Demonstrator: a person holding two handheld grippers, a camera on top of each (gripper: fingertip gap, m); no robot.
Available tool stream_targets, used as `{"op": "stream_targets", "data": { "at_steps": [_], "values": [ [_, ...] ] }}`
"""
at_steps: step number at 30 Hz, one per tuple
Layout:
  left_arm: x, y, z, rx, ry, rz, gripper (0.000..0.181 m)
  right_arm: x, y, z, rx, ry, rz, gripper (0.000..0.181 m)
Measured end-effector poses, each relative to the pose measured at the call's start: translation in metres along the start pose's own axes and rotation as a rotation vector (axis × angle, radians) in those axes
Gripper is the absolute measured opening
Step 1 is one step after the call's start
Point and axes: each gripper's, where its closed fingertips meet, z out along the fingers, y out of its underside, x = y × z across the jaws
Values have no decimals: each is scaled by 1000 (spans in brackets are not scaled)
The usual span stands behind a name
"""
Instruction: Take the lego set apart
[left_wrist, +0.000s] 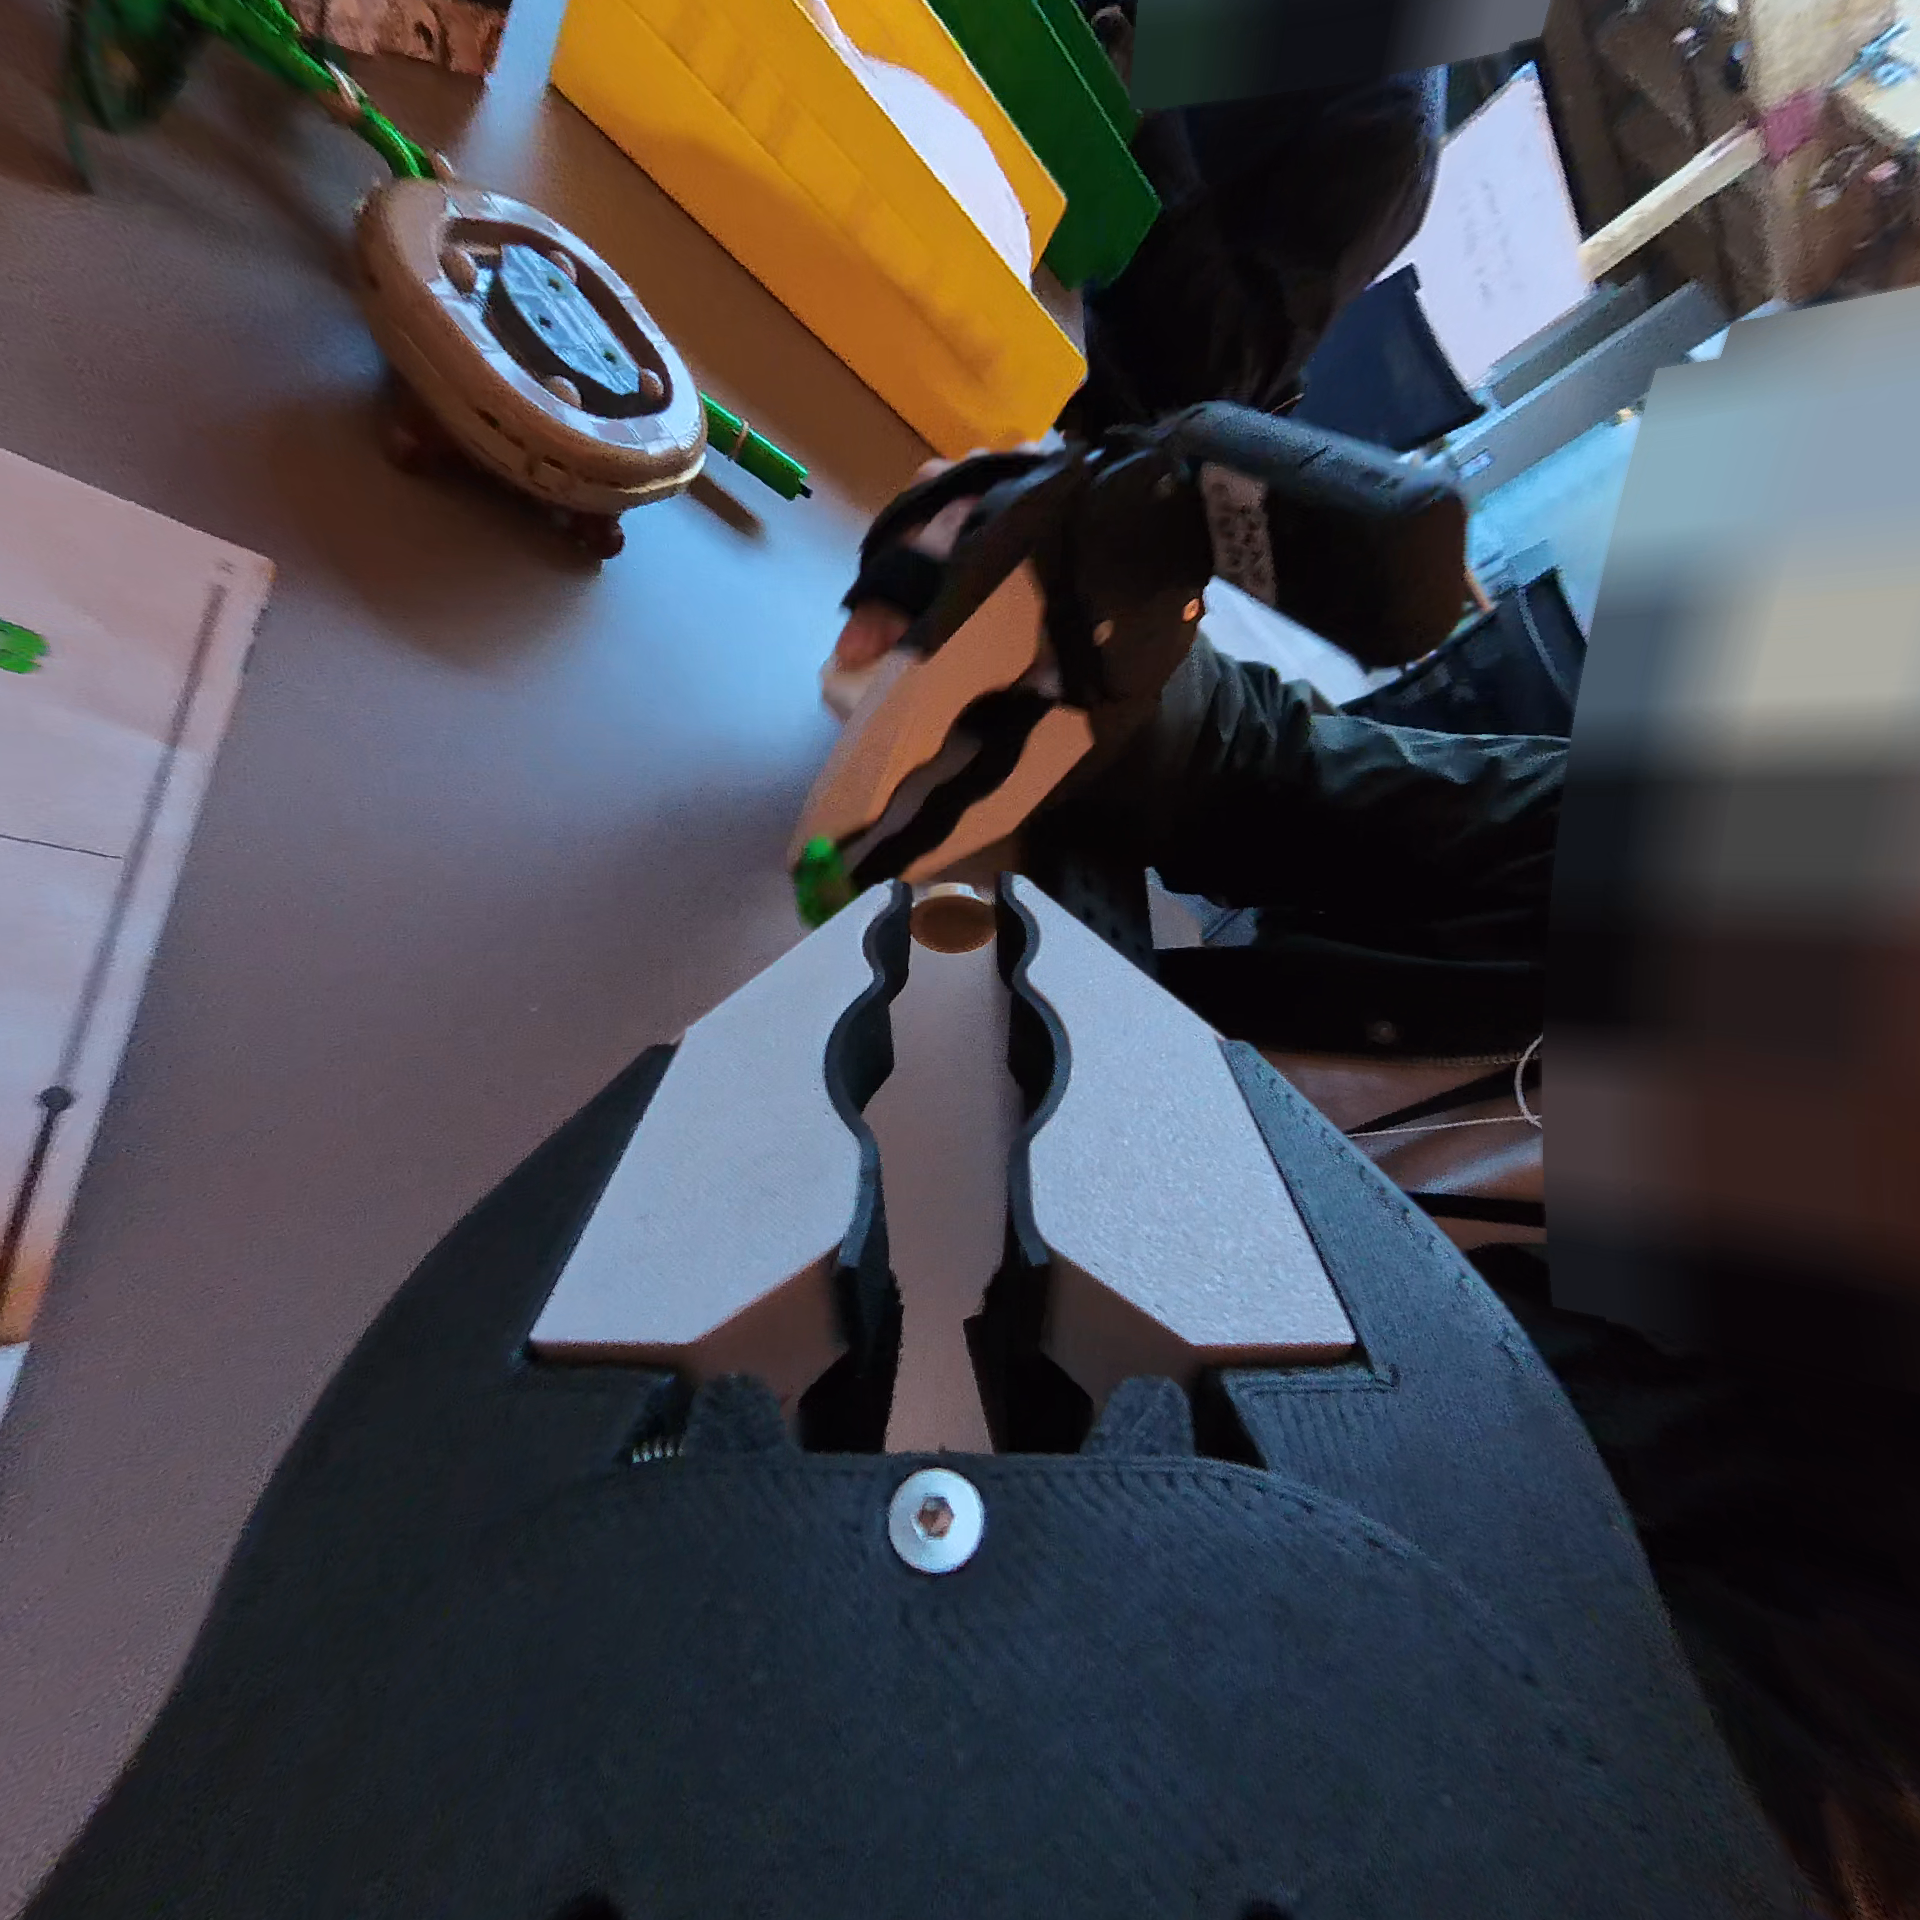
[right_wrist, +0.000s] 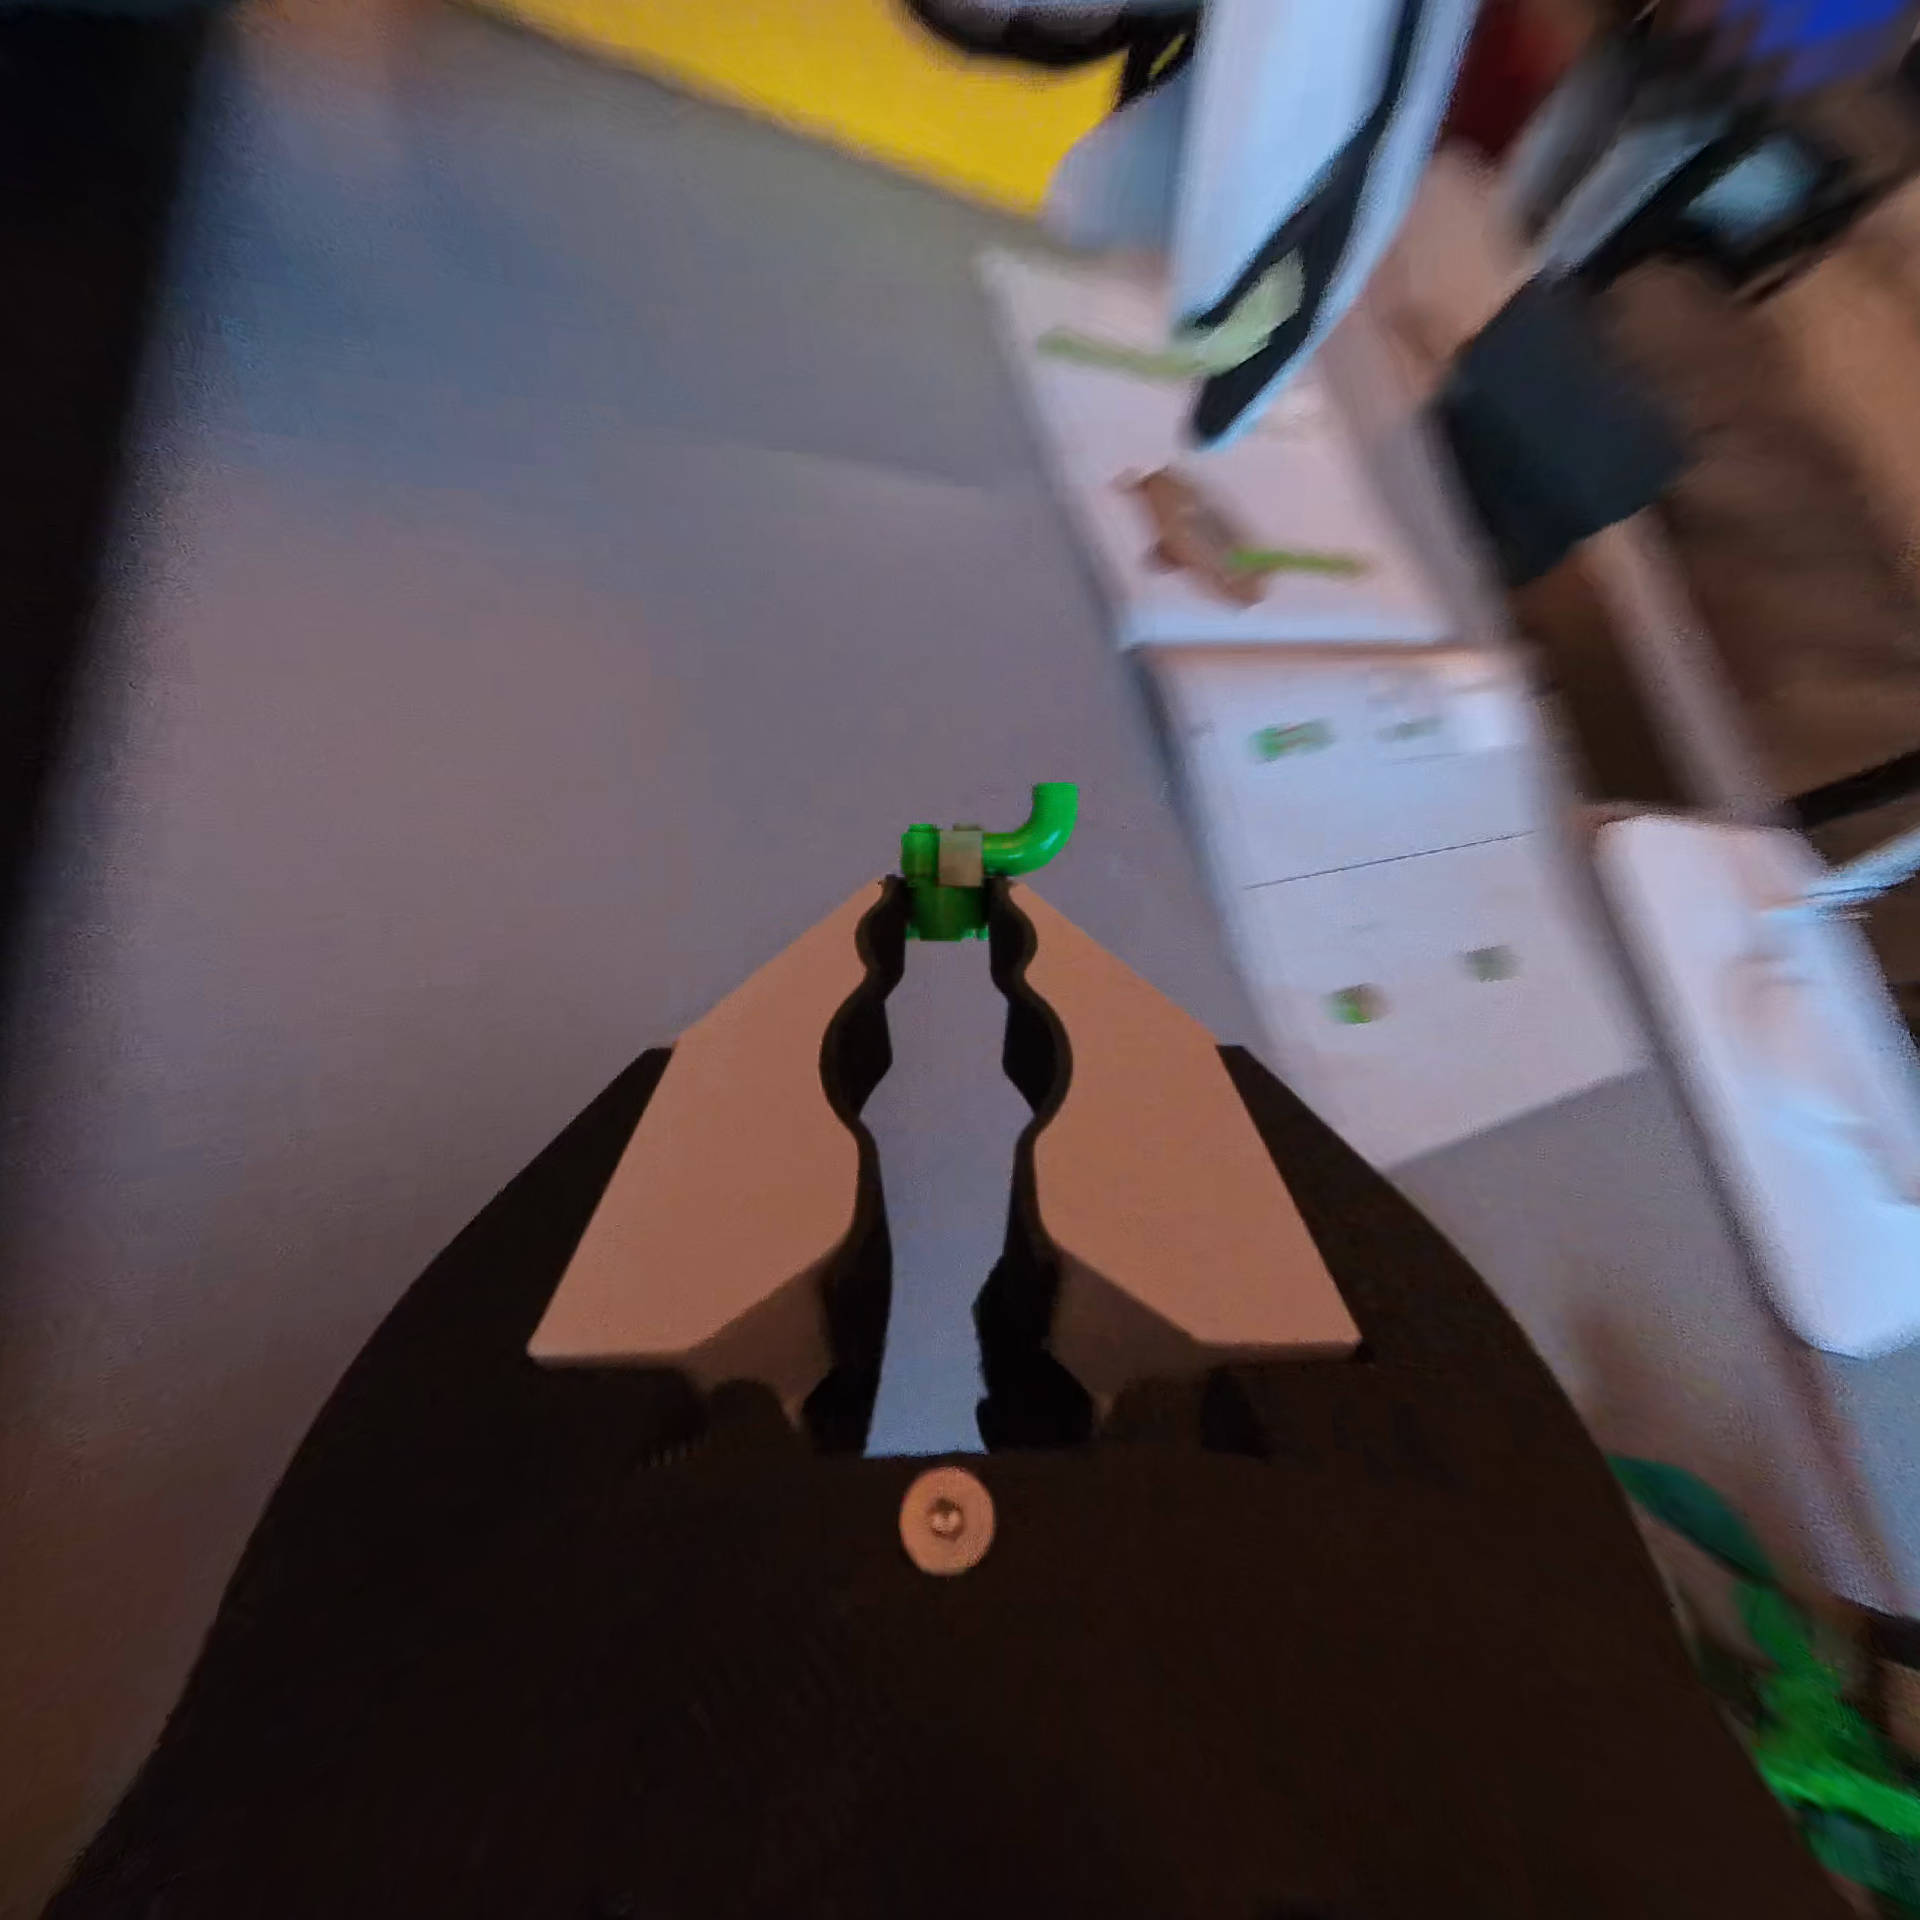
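Right gripper (right_wrist: 945, 904) clamps green hooked piece (right_wrist: 977, 868) at fingertips, hook curling past tips, up and right. Left gripper (left_wrist: 951, 920) pinches tan round piece (left_wrist: 951, 923) at tips. Round base (left_wrist: 525, 338) far ahead-left of left fingers; left gripper probably nearer.

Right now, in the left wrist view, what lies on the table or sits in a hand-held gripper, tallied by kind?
Lego pieces in grippers: 2, tan piece, green piece
Round base: 1
Yellow box: 1
Booklet: 1
Total: 5
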Motion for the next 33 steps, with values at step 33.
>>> {"op": "stream_targets", "data": {
  "at_steps": [33],
  "values": [
    [12,-68,37,470,111,-173,14,74,-66,-68,437,568,209,1]
  ]
}}
